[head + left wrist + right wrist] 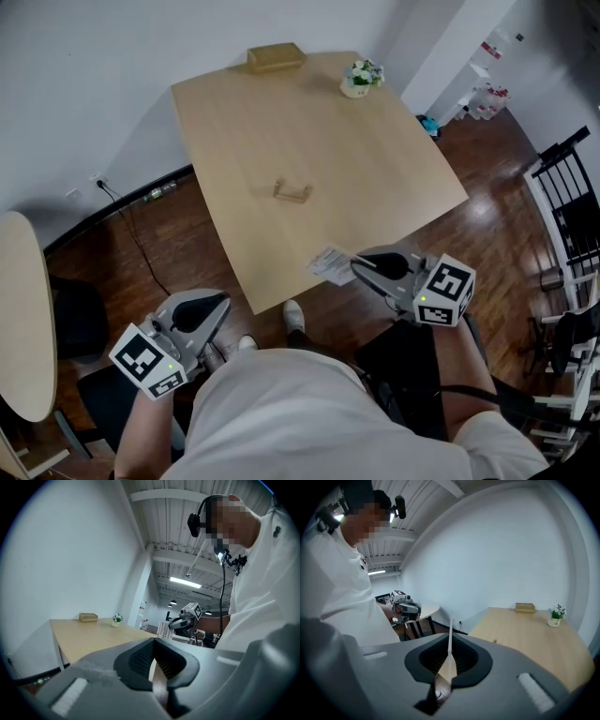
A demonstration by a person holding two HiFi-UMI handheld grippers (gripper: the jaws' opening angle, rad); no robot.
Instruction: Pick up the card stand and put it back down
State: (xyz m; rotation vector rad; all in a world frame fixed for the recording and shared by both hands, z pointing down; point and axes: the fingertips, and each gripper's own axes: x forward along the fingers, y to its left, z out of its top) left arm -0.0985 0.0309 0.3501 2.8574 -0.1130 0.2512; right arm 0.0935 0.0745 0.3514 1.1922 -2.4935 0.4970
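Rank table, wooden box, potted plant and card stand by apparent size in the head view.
1. Table
2-3. Wooden box and potted plant: too alike to rank.
4. Card stand: smallest, though nearer the camera than those two.

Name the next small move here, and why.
Probably move the right gripper forward toward the card stand. Its jaws are shut on a card at the near edge of the table, the stand sits untouched mid-table, and the left gripper hangs shut and empty, off the table.

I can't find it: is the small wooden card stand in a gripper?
No, the small wooden card stand sits alone on the light wooden table.
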